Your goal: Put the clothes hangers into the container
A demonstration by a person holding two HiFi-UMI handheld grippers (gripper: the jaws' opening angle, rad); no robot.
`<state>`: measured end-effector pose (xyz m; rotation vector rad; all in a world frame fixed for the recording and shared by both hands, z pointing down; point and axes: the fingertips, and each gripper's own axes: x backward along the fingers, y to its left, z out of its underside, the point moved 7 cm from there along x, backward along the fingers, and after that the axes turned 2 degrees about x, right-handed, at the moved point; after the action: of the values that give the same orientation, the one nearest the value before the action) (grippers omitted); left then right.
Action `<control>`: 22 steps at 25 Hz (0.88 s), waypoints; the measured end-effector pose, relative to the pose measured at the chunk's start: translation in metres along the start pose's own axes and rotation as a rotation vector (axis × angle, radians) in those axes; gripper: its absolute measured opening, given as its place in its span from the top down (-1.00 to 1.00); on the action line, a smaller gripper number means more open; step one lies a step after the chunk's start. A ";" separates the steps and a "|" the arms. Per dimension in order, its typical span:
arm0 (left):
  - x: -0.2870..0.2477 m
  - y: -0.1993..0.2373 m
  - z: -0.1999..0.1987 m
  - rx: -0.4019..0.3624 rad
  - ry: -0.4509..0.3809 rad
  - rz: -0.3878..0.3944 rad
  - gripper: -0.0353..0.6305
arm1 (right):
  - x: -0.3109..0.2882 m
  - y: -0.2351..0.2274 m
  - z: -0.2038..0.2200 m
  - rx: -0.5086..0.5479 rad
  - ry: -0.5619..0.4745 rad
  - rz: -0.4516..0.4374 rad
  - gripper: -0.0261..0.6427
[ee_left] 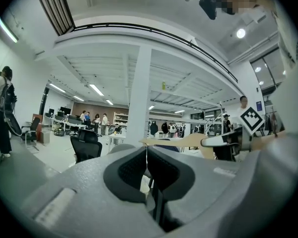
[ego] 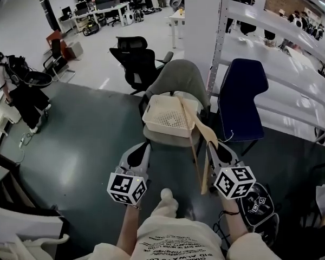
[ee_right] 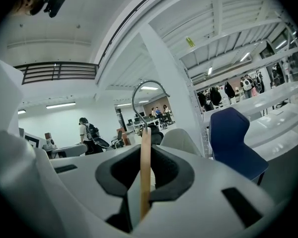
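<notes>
**Holding 1 wooden hanger beside the container, left gripper idle**

Far left in the head view, a person with a backpack (ego: 13,85) stands on the dark floor (ego: 81,140). A black office chair (ego: 135,61) sits further back, left of centre.

The left gripper (ego: 143,148) hangs low, left of centre, pointing towards the grey chair (ego: 176,77). In the left gripper view the left gripper (ee_left: 147,155) has its 2 jaws pressed together with only a thin seam between them. Nothing is in them.

The container (ego: 151,121) is a white perforated basket resting on the grey chair's seat, just ahead of both grippers. No hanger can be made out inside it.

The wooden hanger (ego: 197,126) is at the container's right side. Its upper arm crosses the right rim and its lower part runs down beside the chair. I cannot tell whether it touches the rim.

The right gripper (ego: 212,145) grips that hanger near its lower end. In the right gripper view the right gripper (ee_right: 145,155) is clamped on the flat wooden strip of the hanger (ee_right: 145,192), held edge-on and upright. The metal hook (ee_right: 149,90) curves above the jaws. The left gripper view shows the same hanger (ee_left: 179,142) out to the right, with the right gripper (ee_left: 223,141) on it.

Right of the hanger stands a blue chair (ego: 241,99), apart from the grey chair. Behind it a white pillar (ego: 203,20) and a white shelf rack (ego: 271,26) run off to the right edge. A black device with square markers (ego: 260,210) lies on the floor at lower right.
</notes>
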<state>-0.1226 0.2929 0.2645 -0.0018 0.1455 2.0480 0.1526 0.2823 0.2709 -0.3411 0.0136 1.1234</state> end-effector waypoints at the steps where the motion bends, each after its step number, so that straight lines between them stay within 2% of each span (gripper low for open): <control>1: -0.008 0.009 -0.001 0.004 0.002 -0.001 0.82 | -0.010 -0.001 -0.002 -0.004 0.003 0.004 0.76; 12: -0.085 0.087 -0.008 0.008 0.021 0.023 0.82 | -0.110 -0.019 -0.018 -0.026 0.013 0.035 0.76; 22: -0.131 0.117 0.007 0.030 0.060 0.048 0.82 | -0.156 -0.037 -0.013 -0.031 0.046 0.039 0.76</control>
<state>-0.1652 0.1243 0.2921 -0.0415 0.2159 2.0948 0.1194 0.1270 0.2967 -0.3958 0.0442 1.1550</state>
